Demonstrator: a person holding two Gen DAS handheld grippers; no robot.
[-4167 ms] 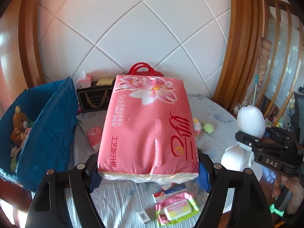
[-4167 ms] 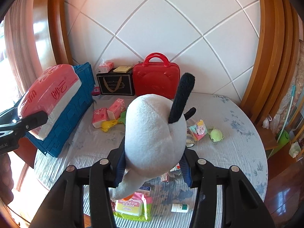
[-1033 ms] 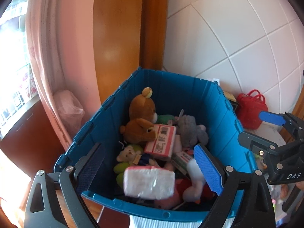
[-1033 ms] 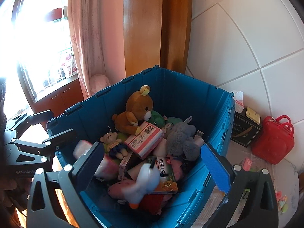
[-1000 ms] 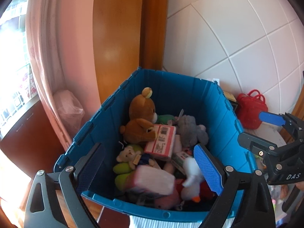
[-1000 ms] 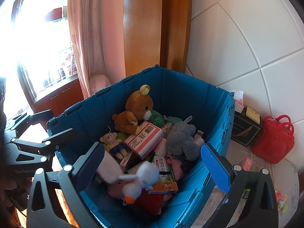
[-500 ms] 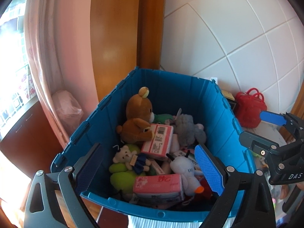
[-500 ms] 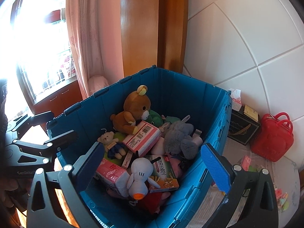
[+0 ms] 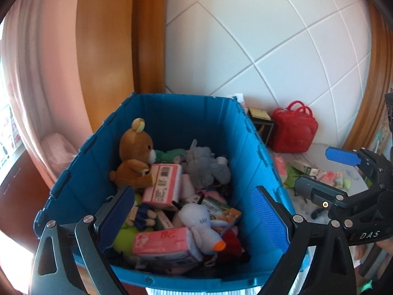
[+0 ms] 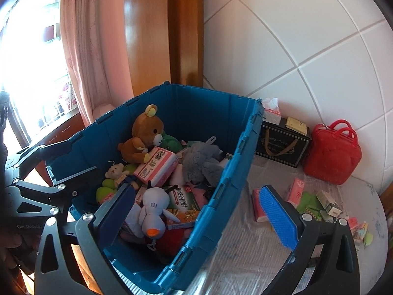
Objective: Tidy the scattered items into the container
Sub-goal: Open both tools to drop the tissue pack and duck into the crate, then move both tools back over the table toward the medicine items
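Both grippers, left [image 9: 192, 217] and right [image 10: 205, 211], hover with fingers spread and empty over the blue bin [image 10: 222, 189], where a pink tissue pack [image 9: 163, 244] and white plush [image 10: 153, 209] lie on top. Next, likely, a reach toward the packets [image 10: 296, 189] scattered mid-surface [image 10: 258, 253].

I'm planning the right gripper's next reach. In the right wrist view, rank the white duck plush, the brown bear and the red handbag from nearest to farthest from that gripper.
1. White duck plush: in the blue bin's near end, by the right gripper's left finger.
2. Brown bear: deeper in the bin, against its far-left wall.
3. Red handbag: outside the bin, against the wall at far right.
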